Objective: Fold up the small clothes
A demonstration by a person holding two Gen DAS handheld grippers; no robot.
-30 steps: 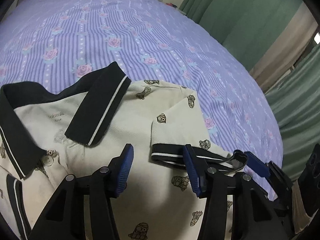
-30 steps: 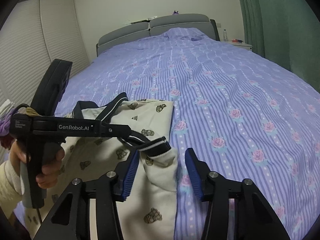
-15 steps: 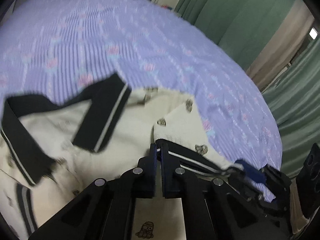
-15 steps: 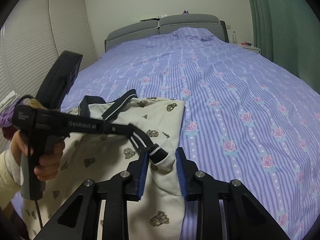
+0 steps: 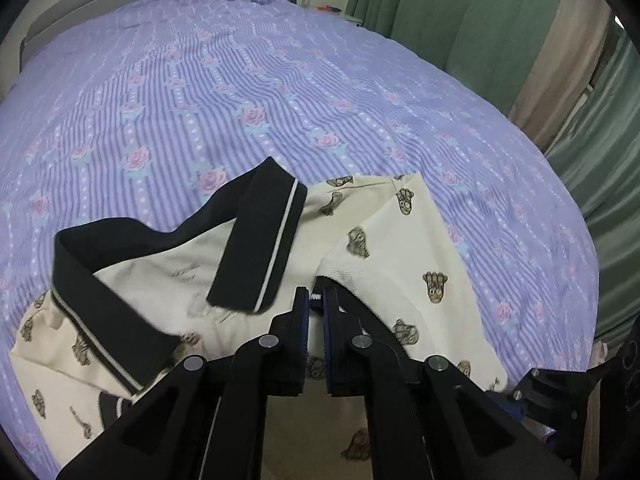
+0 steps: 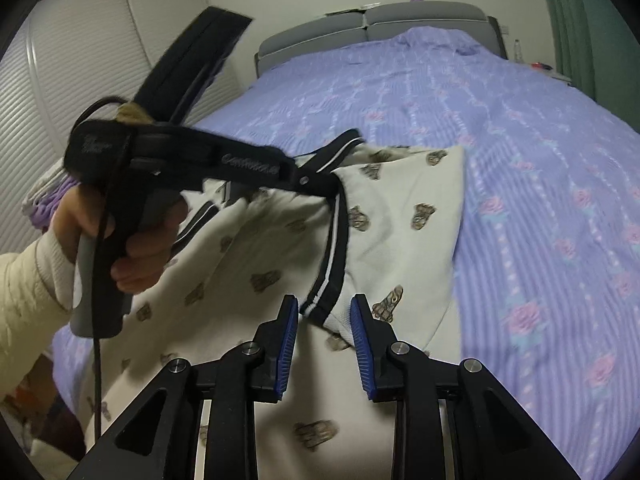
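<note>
A cream polo shirt (image 5: 400, 264) with small printed figures and a black collar (image 5: 260, 248) lies on the bed. My left gripper (image 5: 316, 312) pinches one end of the black, white-striped sleeve cuff (image 5: 316, 297) and holds it raised; its jaws are easing open with the cuff still between them. In the right wrist view the left gripper (image 6: 332, 190) hangs over the shirt (image 6: 400, 220), and the cuff (image 6: 334, 248) runs taut down to my right gripper (image 6: 325, 332). The right jaws are opening slightly, with the cuff's other end and bunched sleeve cloth filling the gap between the pads.
The bed cover (image 5: 280, 100) is purple-striped with roses and stretches far beyond the shirt. A grey headboard (image 6: 400, 20) stands at the back, green curtains (image 5: 460, 20) on the right, white slatted wardrobe doors (image 6: 80, 60) on the left. A person's hand (image 6: 136, 248) grips the left tool.
The left jaws closed on the cuff and raised it off the shirt. The right jaws narrowed around the sleeve's other end, and the sleeve now stretches between the two grippers.
</note>
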